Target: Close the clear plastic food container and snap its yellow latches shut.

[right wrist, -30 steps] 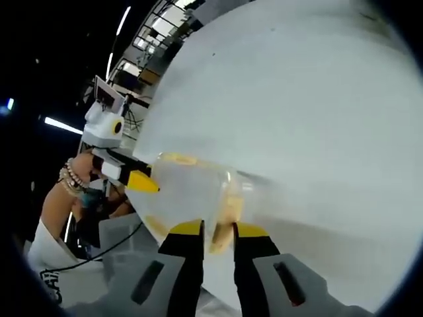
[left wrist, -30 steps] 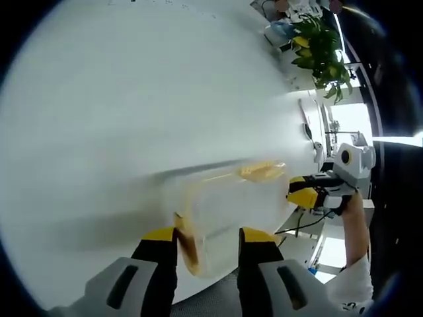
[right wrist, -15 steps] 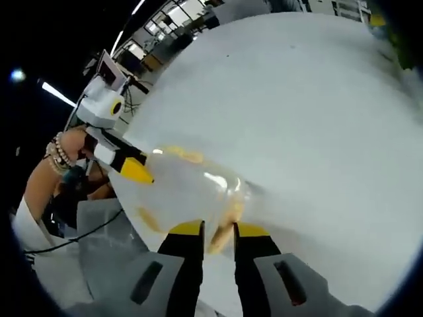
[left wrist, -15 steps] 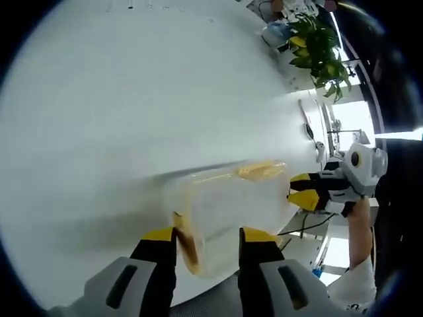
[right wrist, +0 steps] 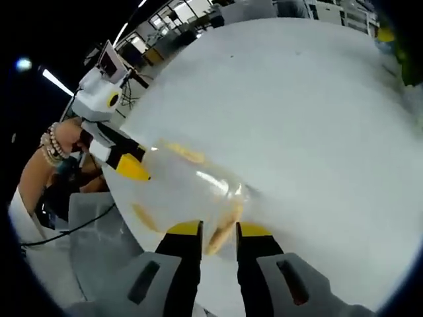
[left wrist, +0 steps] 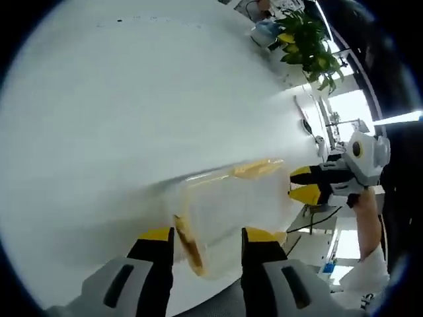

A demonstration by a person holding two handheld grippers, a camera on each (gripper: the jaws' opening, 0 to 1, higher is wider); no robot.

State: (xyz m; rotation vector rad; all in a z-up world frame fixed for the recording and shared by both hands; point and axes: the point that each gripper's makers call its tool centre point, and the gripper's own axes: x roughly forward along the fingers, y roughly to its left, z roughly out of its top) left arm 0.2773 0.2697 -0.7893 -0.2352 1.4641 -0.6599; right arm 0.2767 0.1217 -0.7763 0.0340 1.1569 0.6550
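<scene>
Unmoved, container [left wrist: 228, 211] sits between both grippers' jaws.

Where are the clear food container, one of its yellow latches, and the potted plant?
Clear food container [left wrist: 231, 208], left gripper view, its see-through lid.
Yellow latch [left wrist: 256, 169], left gripper view, the latch's middle.
Potted plant [left wrist: 305, 41], left gripper view, its leaves.

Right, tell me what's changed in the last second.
Little. Both cameras tilted slightly, shifting the views. The left gripper still straddles one yellow latch of the clear container; the right gripper stays at the opposite latch. The container hasn't shifted on the white table.
</scene>
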